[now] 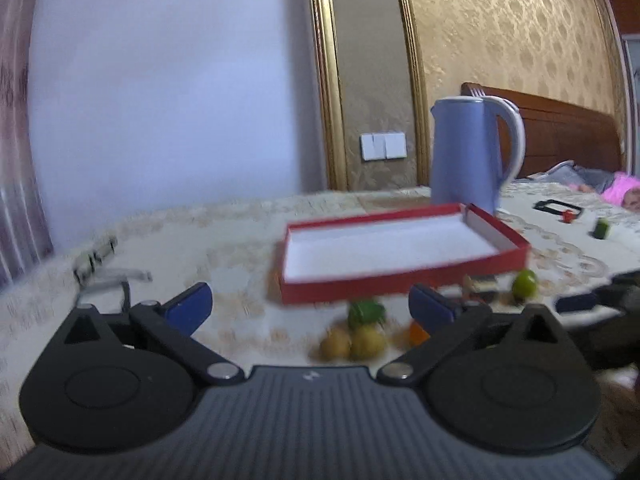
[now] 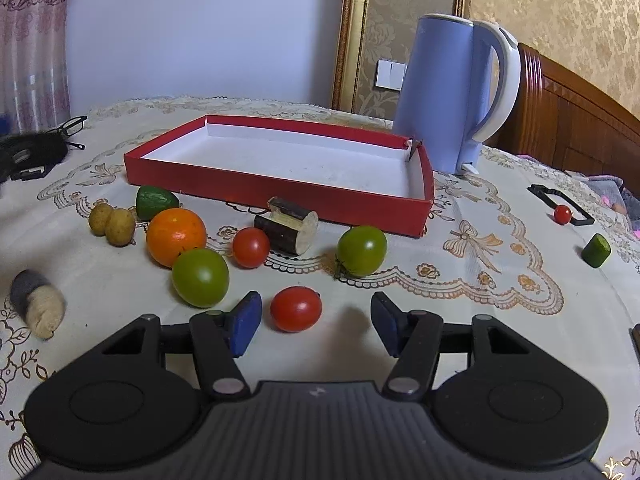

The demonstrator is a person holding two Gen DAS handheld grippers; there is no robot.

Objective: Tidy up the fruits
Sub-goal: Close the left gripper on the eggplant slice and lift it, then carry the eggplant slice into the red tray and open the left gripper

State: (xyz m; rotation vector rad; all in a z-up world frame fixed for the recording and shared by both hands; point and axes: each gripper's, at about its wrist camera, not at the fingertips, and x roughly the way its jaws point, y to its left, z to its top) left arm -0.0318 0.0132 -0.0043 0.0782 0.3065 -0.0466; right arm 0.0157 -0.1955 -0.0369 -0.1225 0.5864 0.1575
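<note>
Motion-blurred fruits (image 1: 352, 340), red box (image 1: 400, 252)

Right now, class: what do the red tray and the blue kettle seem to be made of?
Red tray: likely cardboard, matte red outside, white inside; thin folded walls, one corner split. Blue kettle: probably plastic, smooth satin blue body, white moulded handle.

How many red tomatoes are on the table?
3. One red tomato lies just ahead of the right gripper, one sits beside the wood block, and a tiny one rests by the black frame far right. More may be hidden.
</note>
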